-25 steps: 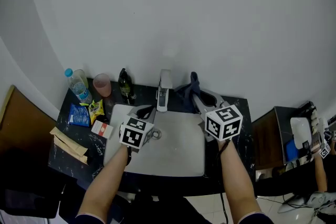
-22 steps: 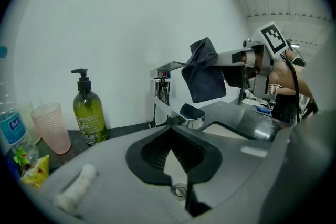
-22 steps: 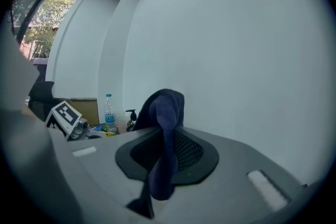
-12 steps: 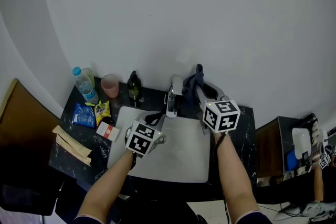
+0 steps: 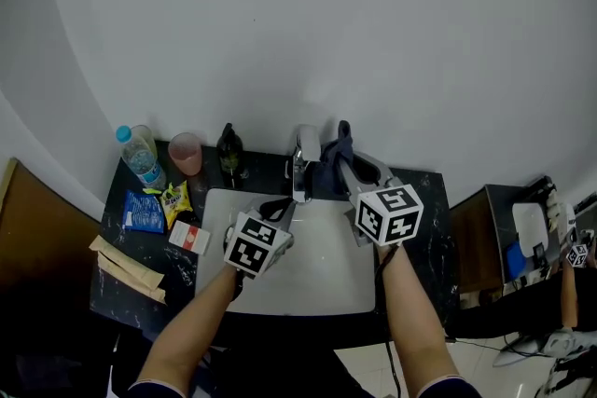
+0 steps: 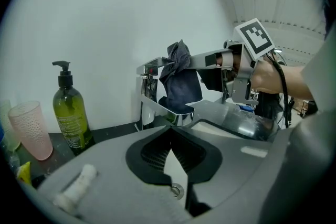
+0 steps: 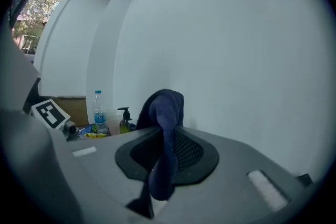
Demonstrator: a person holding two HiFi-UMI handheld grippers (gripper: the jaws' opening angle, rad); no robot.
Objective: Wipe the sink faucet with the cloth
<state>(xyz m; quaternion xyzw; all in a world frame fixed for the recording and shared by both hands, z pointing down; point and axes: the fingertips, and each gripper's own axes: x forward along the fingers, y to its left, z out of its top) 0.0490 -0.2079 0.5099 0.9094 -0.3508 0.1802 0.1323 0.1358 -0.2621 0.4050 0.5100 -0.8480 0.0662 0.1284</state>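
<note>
My left gripper has its jaws pressed together with nothing between them, hovering over the sink just short of the faucet at the basin's 12 o'clock edge. My right gripper pinches the dark blue cloth, which hangs against the faucet's top from its 3 o'clock side. The basin below both tools is bare. At 10 o'clock the soap bottle, pink cup and water bottle crowd the counter edge. Toward 3 o'clock the counter is bare up to its rim. The wall stands close behind the faucet.
</note>
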